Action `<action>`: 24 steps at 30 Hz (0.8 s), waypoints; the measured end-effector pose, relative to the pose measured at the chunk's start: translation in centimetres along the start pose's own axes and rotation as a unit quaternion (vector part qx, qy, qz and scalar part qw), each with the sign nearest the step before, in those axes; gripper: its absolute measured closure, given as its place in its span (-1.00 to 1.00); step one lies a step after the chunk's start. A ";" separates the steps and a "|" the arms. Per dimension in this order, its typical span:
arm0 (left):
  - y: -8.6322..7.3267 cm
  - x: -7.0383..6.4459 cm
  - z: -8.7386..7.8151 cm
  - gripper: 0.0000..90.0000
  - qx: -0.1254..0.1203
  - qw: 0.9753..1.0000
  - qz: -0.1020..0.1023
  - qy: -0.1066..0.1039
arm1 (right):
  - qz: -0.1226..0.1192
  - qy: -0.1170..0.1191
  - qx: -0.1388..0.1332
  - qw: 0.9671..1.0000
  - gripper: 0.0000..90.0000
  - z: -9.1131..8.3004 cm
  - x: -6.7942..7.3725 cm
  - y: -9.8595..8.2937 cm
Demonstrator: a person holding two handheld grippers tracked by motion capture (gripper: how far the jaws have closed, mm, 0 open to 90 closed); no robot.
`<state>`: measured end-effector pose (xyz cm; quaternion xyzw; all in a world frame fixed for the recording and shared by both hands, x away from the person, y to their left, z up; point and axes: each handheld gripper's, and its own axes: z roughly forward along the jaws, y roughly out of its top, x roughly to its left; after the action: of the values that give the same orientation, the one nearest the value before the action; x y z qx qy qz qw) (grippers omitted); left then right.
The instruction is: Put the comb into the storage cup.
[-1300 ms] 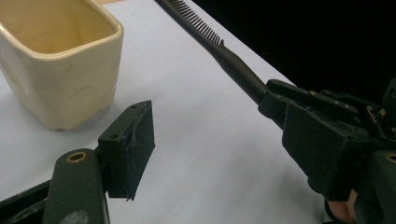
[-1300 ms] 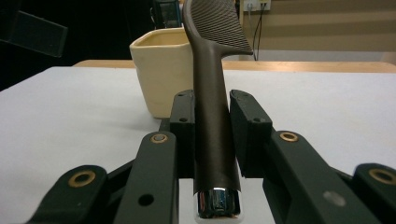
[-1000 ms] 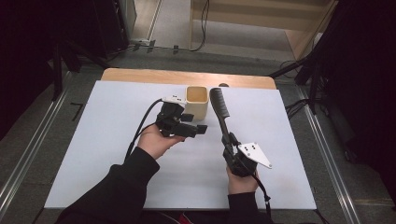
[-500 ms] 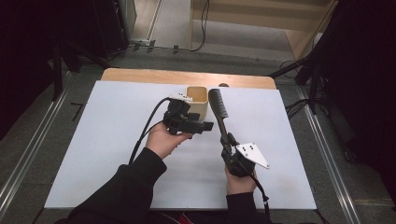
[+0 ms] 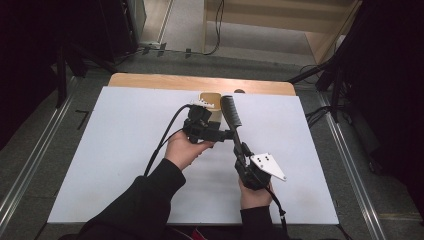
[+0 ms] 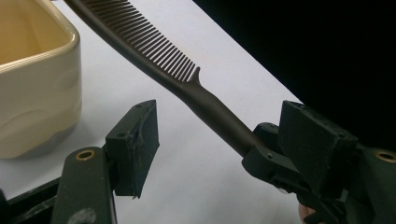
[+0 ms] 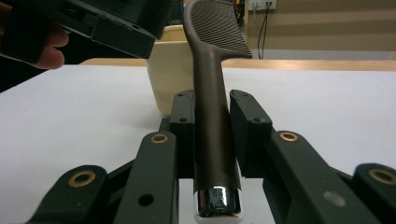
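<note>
Comb (image 5: 231,116), dark brown, held off the white table (image 5: 125,150) by its handle in the right gripper (image 7: 211,126); both pads pressed against the handle, chrome end cap poking out toward the camera in the right gripper view. Toothed end raised and pointing away from the person, close beside the cream cup (image 5: 210,102) at the far middle of the table. Judging by that angle, the handle is clamped low so the toothed end stays free to be steered toward the cup's open mouth, or handed across.

Left gripper (image 6: 224,140) comes in from the cup side, jaws spread wide, one pad either side of the comb's neck where teeth meet handle. In the left gripper view neither pad touches the comb; white table shows between them. It holds nothing. Likely lined up to take a second grip nearer the teeth, though contact is not yet made.

Cup stands upright, apparently empty as far as its rim lets me see.
</note>
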<state>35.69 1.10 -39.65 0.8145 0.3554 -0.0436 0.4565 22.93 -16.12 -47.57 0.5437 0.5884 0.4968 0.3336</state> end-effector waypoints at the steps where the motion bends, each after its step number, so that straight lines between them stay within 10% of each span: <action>1: 0.0 0.0 0.1 -0.34 0.000 1.000 -0.001 0.000 | 0.001 0.000 0.000 1.000 0.57 0.0 0.0 0.0; 24: -0.1 0.1 2.8 -0.31 0.011 1.000 -0.022 0.005 | -0.001 -0.001 -0.009 1.000 0.56 0.0 0.4 0.1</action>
<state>36.42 -0.96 -41.42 0.8117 0.3748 -0.0539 0.4447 22.83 -15.77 -47.46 0.5405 0.5842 0.5015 0.3392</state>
